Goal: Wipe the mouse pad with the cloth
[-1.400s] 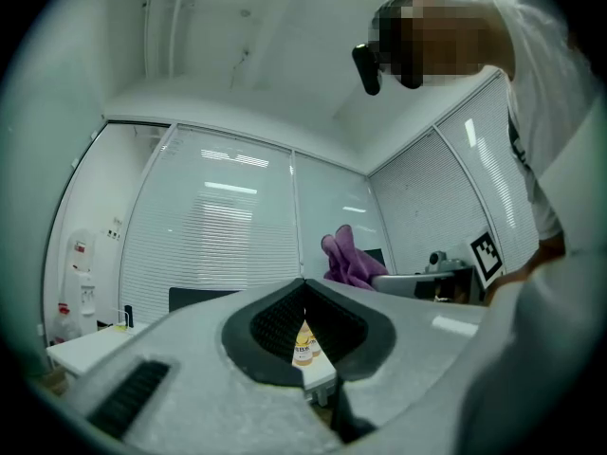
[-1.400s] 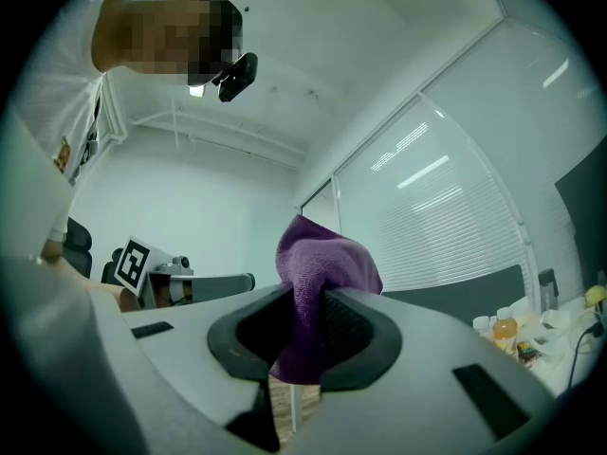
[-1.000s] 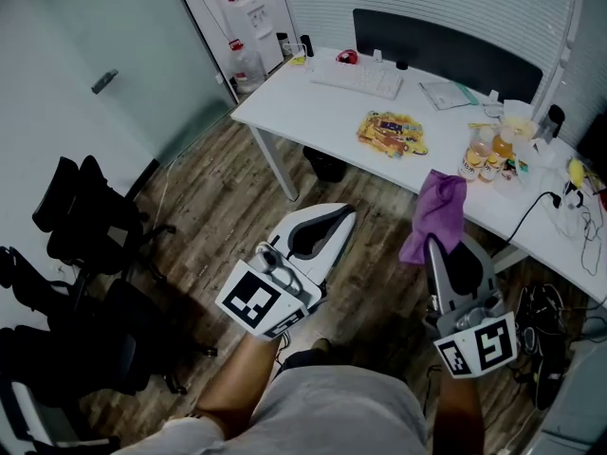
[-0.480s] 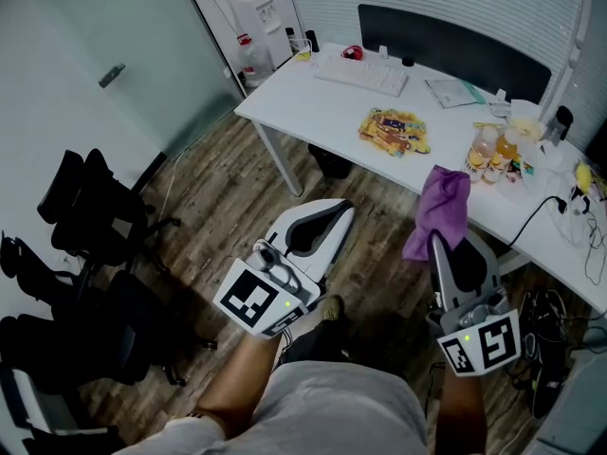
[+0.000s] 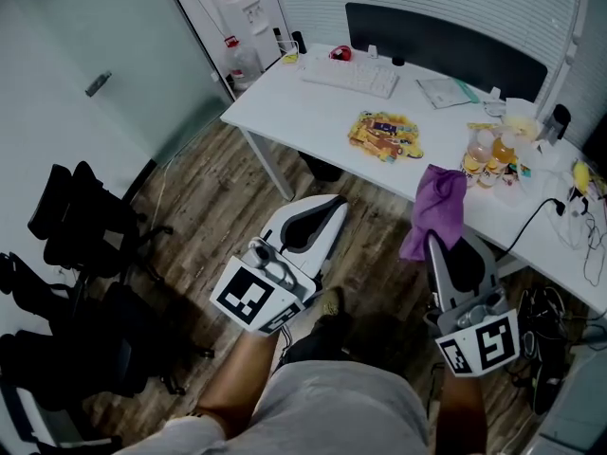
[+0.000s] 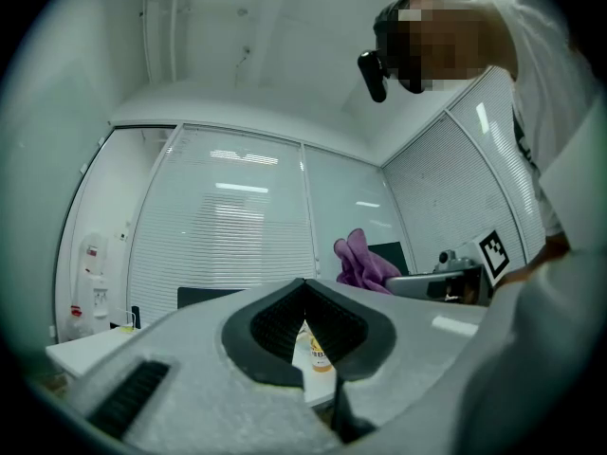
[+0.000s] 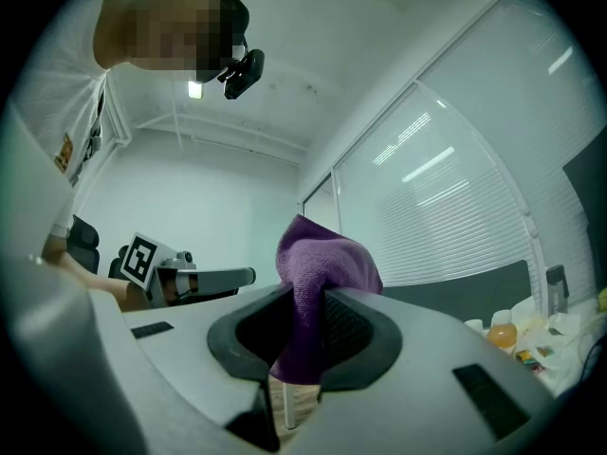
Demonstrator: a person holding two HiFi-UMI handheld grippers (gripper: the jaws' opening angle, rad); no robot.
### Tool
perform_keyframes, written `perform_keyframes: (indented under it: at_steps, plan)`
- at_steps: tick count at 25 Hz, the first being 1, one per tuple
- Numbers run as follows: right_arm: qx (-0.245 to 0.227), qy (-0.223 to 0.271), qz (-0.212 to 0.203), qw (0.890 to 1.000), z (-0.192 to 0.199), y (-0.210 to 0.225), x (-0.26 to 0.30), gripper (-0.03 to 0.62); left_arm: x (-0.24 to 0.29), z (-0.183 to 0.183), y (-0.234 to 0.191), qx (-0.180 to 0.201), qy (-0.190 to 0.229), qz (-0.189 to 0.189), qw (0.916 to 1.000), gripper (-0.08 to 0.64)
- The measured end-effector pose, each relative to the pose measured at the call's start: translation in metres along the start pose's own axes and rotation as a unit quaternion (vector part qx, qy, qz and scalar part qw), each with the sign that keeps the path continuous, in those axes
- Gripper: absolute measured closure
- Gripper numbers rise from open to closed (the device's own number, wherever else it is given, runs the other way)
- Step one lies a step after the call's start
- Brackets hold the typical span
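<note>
A purple cloth (image 5: 434,207) hangs bunched from the tip of my right gripper (image 5: 432,242), which is shut on it; in the right gripper view the cloth (image 7: 318,273) is pinched between the dark pads. My left gripper (image 5: 332,207) is shut with nothing in it, its pads meeting at the tip (image 6: 303,285). Both are held in the air over the wooden floor, short of the white desk (image 5: 303,107). A long dark panel or mat (image 5: 446,41) lies along the desk's far edge; I cannot tell whether it is the mouse pad.
On the desk are a white keyboard (image 5: 349,74), bright snack packets (image 5: 384,134), drink bottles (image 5: 484,159) and clutter at the right end. Black chairs (image 5: 85,226) stand at the left, a water dispenser (image 5: 237,17) at the back, cables (image 5: 545,330) on the floor right.
Both grippers keep the same pose and the cloth stays clamped. The head view has shifted a little, so the desk sits slightly more to the left.
</note>
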State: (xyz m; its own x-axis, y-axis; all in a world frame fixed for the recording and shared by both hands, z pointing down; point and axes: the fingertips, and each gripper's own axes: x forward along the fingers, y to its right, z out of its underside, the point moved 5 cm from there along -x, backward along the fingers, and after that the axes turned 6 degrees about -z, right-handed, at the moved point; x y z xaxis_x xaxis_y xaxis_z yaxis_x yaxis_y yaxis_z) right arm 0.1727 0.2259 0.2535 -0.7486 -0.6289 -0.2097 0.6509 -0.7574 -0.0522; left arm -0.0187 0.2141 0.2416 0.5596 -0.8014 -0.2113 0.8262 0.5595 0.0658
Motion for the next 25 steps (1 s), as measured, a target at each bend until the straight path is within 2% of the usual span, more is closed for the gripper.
perform_keyframes:
  at_steps: [11,25]
  plan:
    - [-0.005,-0.021,0.021,1.0,0.02,0.028,0.056,0.523,0.032,0.018,-0.065,-0.009,0.001,0.004,1.0,0.546]
    - [-0.014,-0.048,0.075,0.996,0.046,0.067,0.153,0.523,0.092,0.042,-0.171,-0.023,0.002,0.05,0.9984,0.546]
